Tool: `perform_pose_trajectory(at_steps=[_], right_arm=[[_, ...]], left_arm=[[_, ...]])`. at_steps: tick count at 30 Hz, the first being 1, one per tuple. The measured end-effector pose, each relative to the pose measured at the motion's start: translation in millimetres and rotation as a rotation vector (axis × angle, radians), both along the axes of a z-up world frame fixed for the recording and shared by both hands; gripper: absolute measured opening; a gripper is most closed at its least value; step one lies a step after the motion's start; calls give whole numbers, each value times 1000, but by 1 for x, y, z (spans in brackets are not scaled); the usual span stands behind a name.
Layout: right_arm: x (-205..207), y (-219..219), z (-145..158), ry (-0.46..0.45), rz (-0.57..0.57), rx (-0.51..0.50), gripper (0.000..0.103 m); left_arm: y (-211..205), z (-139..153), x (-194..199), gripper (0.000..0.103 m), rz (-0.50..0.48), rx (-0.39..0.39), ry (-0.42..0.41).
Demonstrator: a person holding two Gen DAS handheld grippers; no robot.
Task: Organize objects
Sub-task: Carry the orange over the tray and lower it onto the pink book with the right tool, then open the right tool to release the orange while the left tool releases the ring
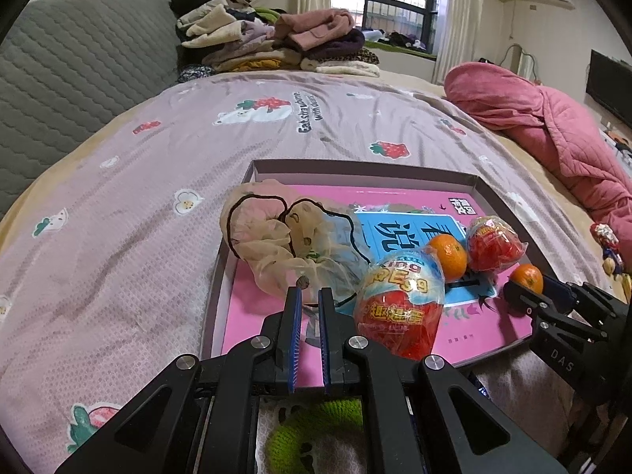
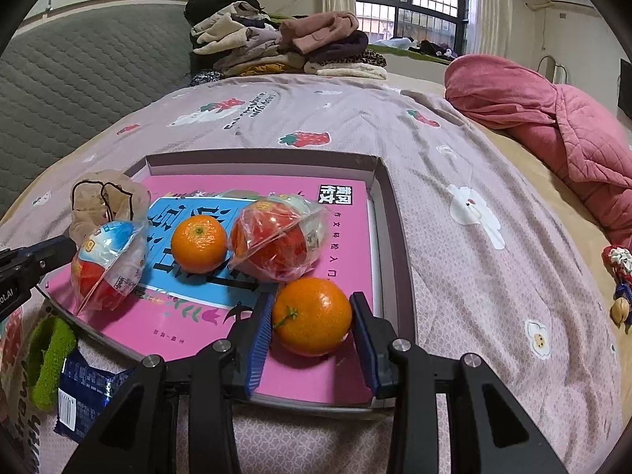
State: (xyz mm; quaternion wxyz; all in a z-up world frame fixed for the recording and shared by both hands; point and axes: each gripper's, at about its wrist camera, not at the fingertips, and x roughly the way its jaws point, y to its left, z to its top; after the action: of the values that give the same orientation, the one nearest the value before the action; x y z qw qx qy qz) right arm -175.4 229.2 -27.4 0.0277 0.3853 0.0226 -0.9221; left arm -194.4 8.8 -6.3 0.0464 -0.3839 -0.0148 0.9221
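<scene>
— Why is everything piled on that pink book [image 2: 316, 371]?

— It lies flat inside the tray [image 2: 399, 245] on the bed [image 2: 474, 181], so it gives a firm floor. My guess is the tray is the collecting spot for the loose bits.

— And the right gripper [image 2: 312, 316]?

— Its jaws stand spread either side of the near orange [image 2: 312, 316], which sits on the book at the tray's front corner. The left pad is just beside the fruit, the right one a little apart. Nothing is clamped, so I read it as either about to pinch or just letting go; I cannot tell which.

— The other orange [image 2: 198, 243]?

— Further in, between two wrapped toy eggs: the left egg [image 2: 106, 264] and the right egg [image 2: 276, 237]. The right egg is touching or nearly touching the near orange.

— What is the left gripper [image 1: 309, 294] up to?

— Its jaws are drawn in to a narrow gap, tips at the edge of the mesh bag [image 1: 272, 233] slumped over the tray's left rim. Whether it pinches any mesh I cannot tell; the gap looks empty from here.

— Anything left out?

— A green thing [image 2: 49, 359] and a blue packet [image 2: 87, 399] lie off the tray's near edge, and a small figure [image 2: 620, 272] far right on the bed. Those would likely go in next.
</scene>
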Motion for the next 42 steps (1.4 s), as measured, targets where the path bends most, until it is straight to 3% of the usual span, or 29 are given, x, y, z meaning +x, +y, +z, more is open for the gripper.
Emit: perform_pose_trajectory(at_steps=[12, 23, 34, 38, 42], right_arm=[[4, 1, 3, 1, -11, 12, 40], [11, 2, 11, 26, -22, 3, 40], [27, 3, 28, 70, -5, -43, 44], [32, 2, 32, 76, 9, -65, 45], [38, -3, 35, 83, 34, -75, 45]], left_arm=[[-4, 0, 0, 10, 1, 9, -7], [-12, 5, 1, 34, 7, 47, -17], [-12, 13, 14, 37, -9, 35, 8], [-12, 17, 18, 46, -18, 37, 17], [-11, 22, 25, 48, -33, 36, 33]])
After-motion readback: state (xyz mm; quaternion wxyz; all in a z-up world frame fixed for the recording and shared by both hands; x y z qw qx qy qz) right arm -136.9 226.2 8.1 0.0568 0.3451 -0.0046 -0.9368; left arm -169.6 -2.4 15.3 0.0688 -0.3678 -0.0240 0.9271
